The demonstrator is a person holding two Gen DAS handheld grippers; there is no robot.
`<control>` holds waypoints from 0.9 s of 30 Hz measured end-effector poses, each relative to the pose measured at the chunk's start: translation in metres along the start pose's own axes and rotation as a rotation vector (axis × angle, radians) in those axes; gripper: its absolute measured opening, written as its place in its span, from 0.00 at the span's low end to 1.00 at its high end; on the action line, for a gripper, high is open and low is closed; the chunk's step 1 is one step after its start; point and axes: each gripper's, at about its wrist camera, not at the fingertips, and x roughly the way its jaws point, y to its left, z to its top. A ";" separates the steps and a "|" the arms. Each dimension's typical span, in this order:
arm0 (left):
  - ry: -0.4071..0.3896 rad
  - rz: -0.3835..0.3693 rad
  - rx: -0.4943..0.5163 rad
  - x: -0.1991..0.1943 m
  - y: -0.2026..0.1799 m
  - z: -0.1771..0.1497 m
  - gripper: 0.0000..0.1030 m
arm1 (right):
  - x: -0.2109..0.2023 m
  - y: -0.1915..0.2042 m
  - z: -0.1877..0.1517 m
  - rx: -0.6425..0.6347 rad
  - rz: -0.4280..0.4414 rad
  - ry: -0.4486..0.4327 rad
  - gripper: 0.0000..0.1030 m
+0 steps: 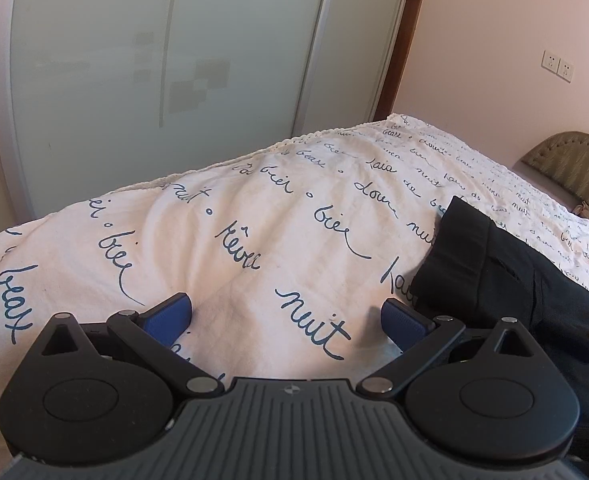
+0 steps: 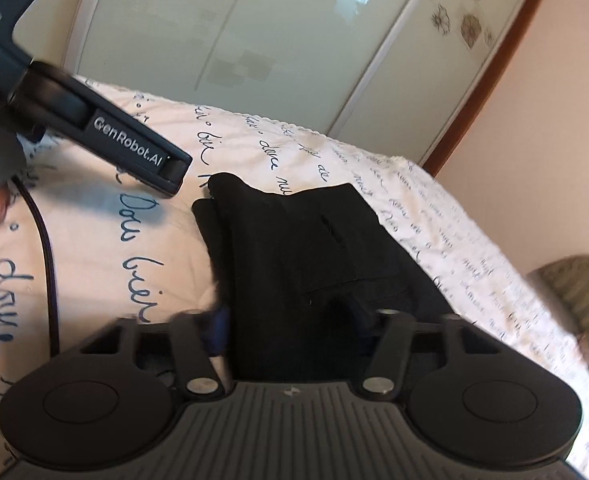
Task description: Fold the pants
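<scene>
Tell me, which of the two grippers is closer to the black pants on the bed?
Right. The right gripper has its fingers on either side of the black pants, apparently clamping the fabric. The left gripper is open over the printed duvet, beside the pants, not touching them.

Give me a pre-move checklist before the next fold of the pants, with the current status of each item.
1. Left gripper free: ok, jaws wide open over the bedspread, holding nothing.
2. Right gripper gripping pants: ok, black fabric sits between its jaws.
3. Pants within left gripper's reach: ok, they lie just to its right.
4. Pants smooth and flat: not ok, fabric is bunched.
5. Cable clear of pants: ok, it runs apart from the fabric.
</scene>
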 end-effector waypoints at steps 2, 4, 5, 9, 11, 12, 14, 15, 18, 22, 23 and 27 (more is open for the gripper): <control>0.001 0.002 0.001 -0.001 0.000 0.000 0.99 | 0.000 -0.006 0.002 0.053 -0.004 -0.005 0.24; 0.001 0.003 0.002 -0.001 0.000 0.000 0.99 | -0.005 -0.018 0.003 0.151 0.026 -0.013 0.19; 0.002 0.004 0.004 0.000 -0.001 0.001 0.99 | -0.008 -0.025 0.004 0.200 0.038 -0.021 0.18; 0.005 0.011 0.012 0.002 -0.003 0.002 0.99 | -0.012 -0.036 0.000 0.325 0.068 -0.028 0.17; 0.007 0.012 0.015 0.002 -0.004 0.002 0.99 | -0.007 -0.032 -0.008 0.362 0.088 -0.027 0.17; 0.006 0.006 0.010 0.002 -0.003 0.002 0.99 | -0.007 -0.029 -0.013 0.363 0.079 -0.054 0.17; 0.008 -0.010 0.002 -0.001 0.000 0.004 0.99 | -0.010 -0.027 -0.015 0.370 0.058 -0.080 0.17; 0.011 -0.025 -0.003 -0.004 0.002 0.005 0.98 | -0.012 -0.029 -0.017 0.381 0.053 -0.097 0.17; 0.054 -0.103 -0.065 -0.015 0.007 0.013 0.98 | -0.015 -0.036 -0.021 0.426 0.057 -0.112 0.17; 0.152 -0.254 -0.201 -0.024 0.004 0.025 0.98 | -0.013 -0.041 -0.022 0.450 0.074 -0.108 0.17; 0.185 -0.289 -0.234 -0.023 0.001 0.028 0.98 | -0.012 -0.041 -0.021 0.449 0.075 -0.108 0.17; 0.369 -0.481 -0.462 -0.002 -0.010 0.024 0.98 | -0.012 -0.043 -0.022 0.460 0.084 -0.112 0.17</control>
